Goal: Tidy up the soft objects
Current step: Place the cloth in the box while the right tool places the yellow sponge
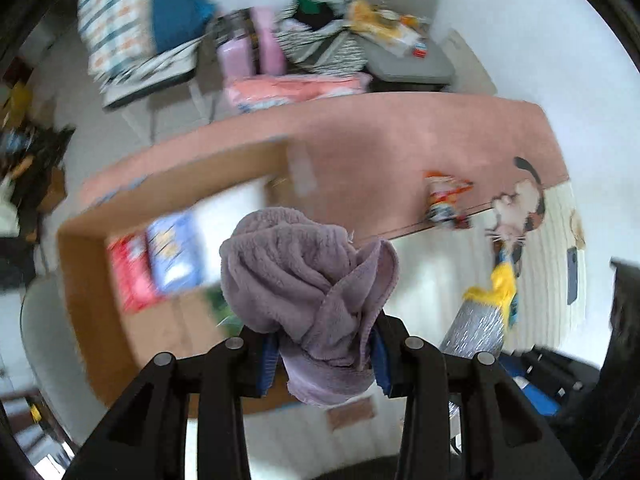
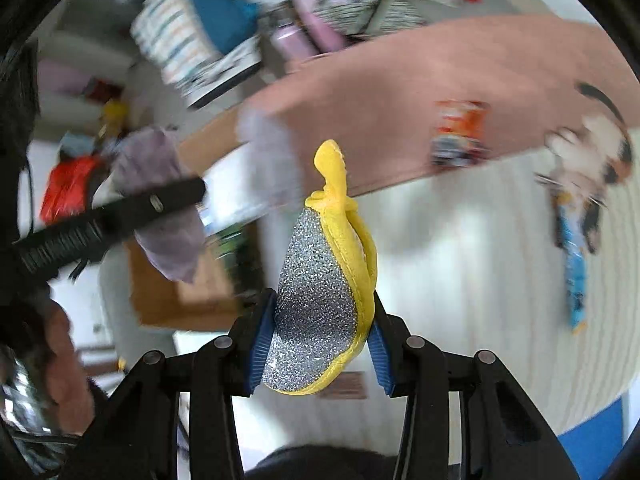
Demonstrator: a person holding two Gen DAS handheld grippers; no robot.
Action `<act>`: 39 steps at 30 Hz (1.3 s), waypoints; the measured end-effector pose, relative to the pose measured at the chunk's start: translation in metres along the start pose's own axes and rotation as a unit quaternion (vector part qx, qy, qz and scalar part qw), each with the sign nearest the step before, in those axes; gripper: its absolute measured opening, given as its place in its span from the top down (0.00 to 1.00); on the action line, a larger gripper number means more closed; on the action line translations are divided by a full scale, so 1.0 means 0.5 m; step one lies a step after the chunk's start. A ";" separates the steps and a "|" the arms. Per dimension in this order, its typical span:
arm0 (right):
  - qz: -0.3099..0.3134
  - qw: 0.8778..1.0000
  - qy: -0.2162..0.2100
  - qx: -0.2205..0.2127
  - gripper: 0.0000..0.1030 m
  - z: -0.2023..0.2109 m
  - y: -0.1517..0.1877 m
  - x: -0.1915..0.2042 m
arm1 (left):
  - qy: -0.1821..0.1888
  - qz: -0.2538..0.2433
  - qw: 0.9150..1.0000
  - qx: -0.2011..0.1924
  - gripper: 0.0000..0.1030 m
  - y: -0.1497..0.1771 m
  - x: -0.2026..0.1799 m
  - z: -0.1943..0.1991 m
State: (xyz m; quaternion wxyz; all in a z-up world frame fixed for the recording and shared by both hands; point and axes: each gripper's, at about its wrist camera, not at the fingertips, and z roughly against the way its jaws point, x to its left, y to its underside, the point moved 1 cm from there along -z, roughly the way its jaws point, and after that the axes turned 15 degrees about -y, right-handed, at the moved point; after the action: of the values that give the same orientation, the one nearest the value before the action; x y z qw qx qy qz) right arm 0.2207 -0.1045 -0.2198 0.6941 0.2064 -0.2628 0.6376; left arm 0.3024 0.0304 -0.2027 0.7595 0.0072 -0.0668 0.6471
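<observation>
Two grippers are in view: the left gripper (image 1: pixel 324 364) and the right gripper (image 2: pixel 318 354). One lilac towel (image 1: pixel 304 280) and one silver-and-yellow scrubbing mitt (image 2: pixel 324 280) are counted, one per gripper. One cardboard box (image 1: pixel 168 192) sits to the left, with two packets inside that can be told apart, one red (image 1: pixel 130 272) and one blue (image 1: pixel 174 252) (blur hides any more). One cat plush (image 1: pixel 516 208) lies far right, one orange snack packet (image 1: pixel 444 200) near it, on one pink blanket (image 1: pixel 400 132).
</observation>
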 end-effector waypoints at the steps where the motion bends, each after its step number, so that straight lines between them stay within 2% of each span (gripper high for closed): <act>1: 0.014 1.000 -0.002 0.006 0.56 -0.015 -0.003 0.027 | -0.007 0.010 1.000 0.006 0.66 0.018 0.040 -0.007; 6: 0.085 0.995 -0.008 0.050 0.56 -0.141 -0.016 0.164 | -0.038 0.063 0.996 0.041 0.66 0.069 0.197 -0.072; 11: 0.126 0.987 0.005 0.099 0.56 -0.279 -0.028 0.250 | -0.036 0.098 0.989 0.101 0.66 0.098 0.305 -0.169; 14: 0.133 0.983 0.017 0.127 0.56 -0.360 -0.036 0.270 | -0.015 0.109 0.985 0.137 0.66 0.105 0.340 -0.227; 18: 0.136 0.978 0.030 0.154 0.56 -0.440 -0.044 0.277 | -0.002 0.114 0.980 0.162 0.66 0.107 0.363 -0.280; 25: 0.133 0.974 0.043 0.178 0.55 -0.505 -0.051 0.262 | 0.013 0.101 0.976 0.195 0.63 0.103 0.362 -0.336; 27: 0.133 0.971 0.048 0.191 0.51 -0.519 -0.050 0.267 | 0.019 0.106 0.973 0.206 0.63 0.106 0.364 -0.345; 28: 0.131 0.971 0.049 0.192 0.45 -0.523 -0.052 0.265 | 0.023 0.110 0.971 0.209 0.62 0.111 0.366 -0.348; 29: 0.129 0.971 0.051 0.194 0.30 -0.528 -0.054 0.262 | 0.030 0.116 0.969 0.215 0.59 0.115 0.368 -0.351; 31: 0.122 0.972 0.056 0.194 0.13 -0.534 -0.056 0.258 | 0.037 0.117 0.969 0.215 0.54 0.120 0.367 -0.349; 34: 0.116 0.972 0.066 0.192 0.13 -0.529 -0.057 0.252 | 0.029 0.114 0.972 0.205 0.37 0.133 0.371 -0.334; 39: 0.106 0.976 0.071 0.179 0.13 -0.488 -0.046 0.243 | 0.020 0.124 0.975 0.182 0.37 0.144 0.380 -0.292</act>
State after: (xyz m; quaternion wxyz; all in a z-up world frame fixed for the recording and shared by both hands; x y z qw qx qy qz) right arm 0.2745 0.1393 -0.3317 0.5911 0.2520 -0.1148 0.7576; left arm 0.2743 0.2430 -0.3319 0.6601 0.1242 0.0666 0.7378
